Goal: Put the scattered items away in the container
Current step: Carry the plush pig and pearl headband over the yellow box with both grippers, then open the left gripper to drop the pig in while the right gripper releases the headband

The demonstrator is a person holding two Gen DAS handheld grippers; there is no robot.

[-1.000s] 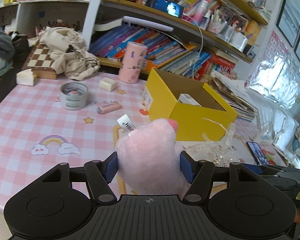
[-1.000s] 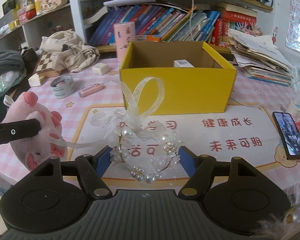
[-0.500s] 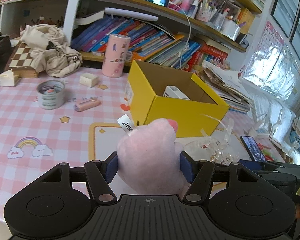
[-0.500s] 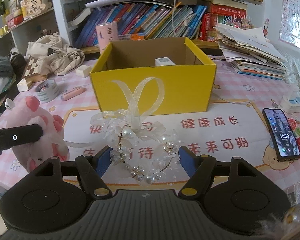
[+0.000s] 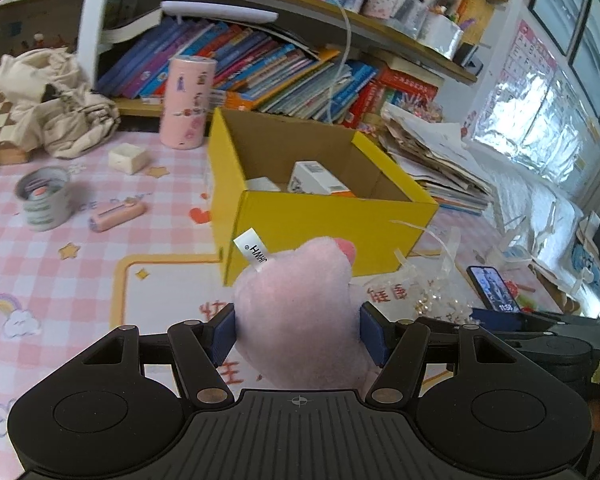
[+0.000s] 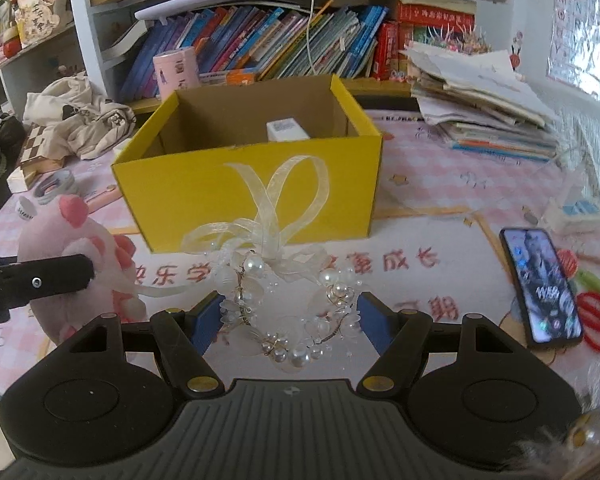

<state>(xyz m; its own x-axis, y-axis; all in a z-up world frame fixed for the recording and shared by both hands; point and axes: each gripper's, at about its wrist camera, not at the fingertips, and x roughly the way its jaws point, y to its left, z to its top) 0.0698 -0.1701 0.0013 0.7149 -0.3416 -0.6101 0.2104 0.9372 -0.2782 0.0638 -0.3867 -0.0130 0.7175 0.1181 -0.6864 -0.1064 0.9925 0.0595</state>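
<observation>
My left gripper (image 5: 298, 334) is clamped on the pink plush toy (image 5: 300, 312), both blue pads pressed into its sides, white tag sticking up at its left. Ahead of it sits the yellow box (image 5: 320, 216), open, with 2 small white cartons (image 5: 314, 178) inside. My right gripper (image 6: 288, 318) is closed about halfway on the pearl hair wreath (image 6: 288, 308), its ribbon loops (image 6: 278, 200) rising in front of the box wall. Right of that gripper, a phone (image 6: 542, 280) lies flat on the table (image 6: 440, 208).
</observation>
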